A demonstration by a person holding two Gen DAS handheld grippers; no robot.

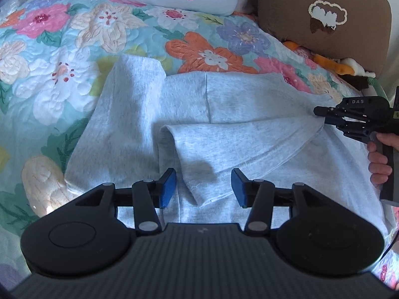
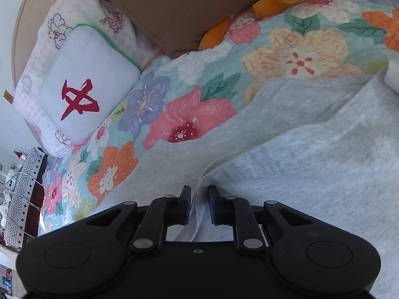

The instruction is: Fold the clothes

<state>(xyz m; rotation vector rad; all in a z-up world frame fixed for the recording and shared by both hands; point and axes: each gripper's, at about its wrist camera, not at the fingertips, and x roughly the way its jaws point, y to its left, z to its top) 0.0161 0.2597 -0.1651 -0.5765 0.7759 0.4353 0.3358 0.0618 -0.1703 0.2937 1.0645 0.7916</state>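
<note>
Your left gripper [image 1: 203,186] gapes wide, empty, over the shirt [image 1: 224,104]; your right gripper [image 2: 199,205] pinches its hem at 3 o'clock, fingertips partly hidden.

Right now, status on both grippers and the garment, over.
Left gripper open, above a folded-over flap. Right gripper shut on grey sweatshirt edge, garment spread on floral quilt. Nothing in the way.

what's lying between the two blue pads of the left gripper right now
In the left wrist view, the folded-over sleeve of the grey sweatshirt ends between the open left gripper pads; its cuff sits in the gap, touching neither.
</note>
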